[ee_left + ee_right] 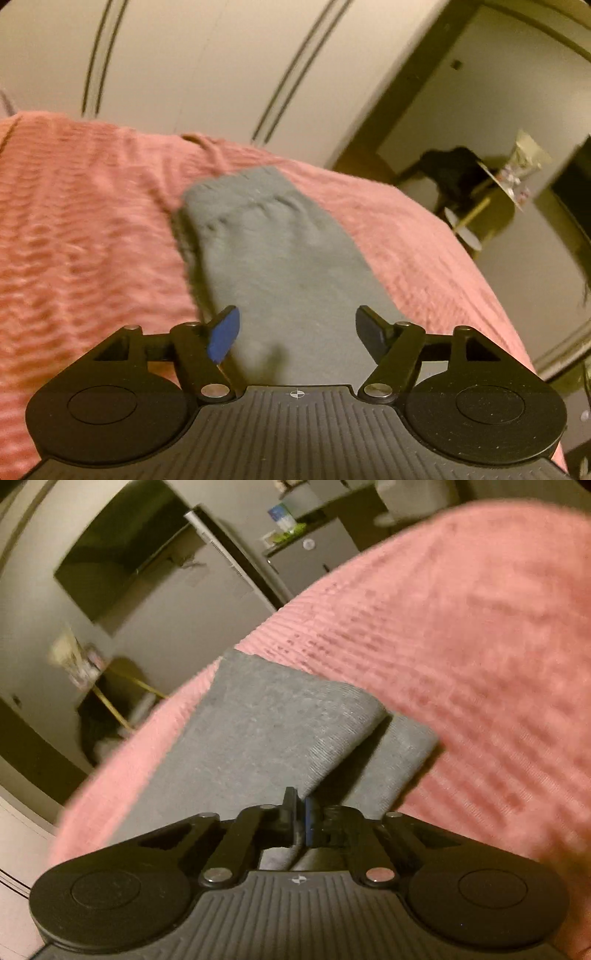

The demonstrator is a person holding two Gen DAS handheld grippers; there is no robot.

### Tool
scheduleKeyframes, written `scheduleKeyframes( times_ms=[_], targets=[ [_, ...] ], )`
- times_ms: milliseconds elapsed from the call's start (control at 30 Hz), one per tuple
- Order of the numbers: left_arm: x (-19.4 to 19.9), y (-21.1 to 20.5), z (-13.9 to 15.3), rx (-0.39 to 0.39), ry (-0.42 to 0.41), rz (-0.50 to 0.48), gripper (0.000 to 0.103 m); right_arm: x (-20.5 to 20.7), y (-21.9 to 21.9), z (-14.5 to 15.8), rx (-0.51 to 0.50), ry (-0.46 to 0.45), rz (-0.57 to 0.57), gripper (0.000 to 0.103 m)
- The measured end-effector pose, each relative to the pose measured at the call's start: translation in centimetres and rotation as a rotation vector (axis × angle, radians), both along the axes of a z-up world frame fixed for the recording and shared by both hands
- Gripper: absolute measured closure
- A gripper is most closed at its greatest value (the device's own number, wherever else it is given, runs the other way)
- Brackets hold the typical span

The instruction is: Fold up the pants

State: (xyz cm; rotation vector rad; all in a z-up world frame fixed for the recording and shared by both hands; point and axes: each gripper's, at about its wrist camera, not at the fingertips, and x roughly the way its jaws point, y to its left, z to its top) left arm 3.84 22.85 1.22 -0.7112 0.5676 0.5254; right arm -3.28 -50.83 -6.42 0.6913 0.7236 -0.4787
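Grey pants lie lengthwise on a pink ribbed bedspread, their elastic waistband at the far end. My left gripper is open just above the near end of the pants and holds nothing. In the right wrist view the grey pants lie on the pink bedspread, with a folded layer lifted over a lower one. My right gripper is shut on the edge of the pants' upper layer.
White wardrobe doors stand beyond the bed. A doorway with a dark object and a small table is at the right. In the right wrist view a wall TV and a fridge stand beyond the bed's edge.
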Motion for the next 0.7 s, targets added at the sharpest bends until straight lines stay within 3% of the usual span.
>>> scheduleKeyframes(
  times_ms=[133,200,267,367,500,600,700],
  targets=[
    [2.1,-2.4,-1.2,0.021,0.049,-0.010,0.028,0.4,0.9,1.3,-0.234,0.206,-0.133,0.098],
    [2.9,-3.2,-1.9,0.066,0.071,-0.013,0.028,-0.1,1.1,2.9,-0.273,0.178,-0.179,0.094],
    [4.1,-4.0,-2.7,0.096,0.119,-0.018,0.029,0.4,2.4,5.1,-0.331,0.119,-0.139,0.093],
    [5.1,-4.2,-3.7,0.109,0.152,-0.017,0.030,3.4,6.1,7.6,-0.363,0.031,0.026,0.088],
    [5.6,-4.5,-4.6,0.249,0.190,-0.026,0.030,9.3,13.8,8.0,-0.239,-0.073,0.414,0.061],
    [5.5,-4.2,-5.3,0.314,0.237,-0.033,0.037,14.7,21.3,6.4,-0.128,-0.067,0.701,0.057],
    [5.1,-3.8,-5.3,0.371,0.218,0.004,0.038,19.6,28.5,4.3,-0.039,-0.031,0.914,0.055]
  ],
)
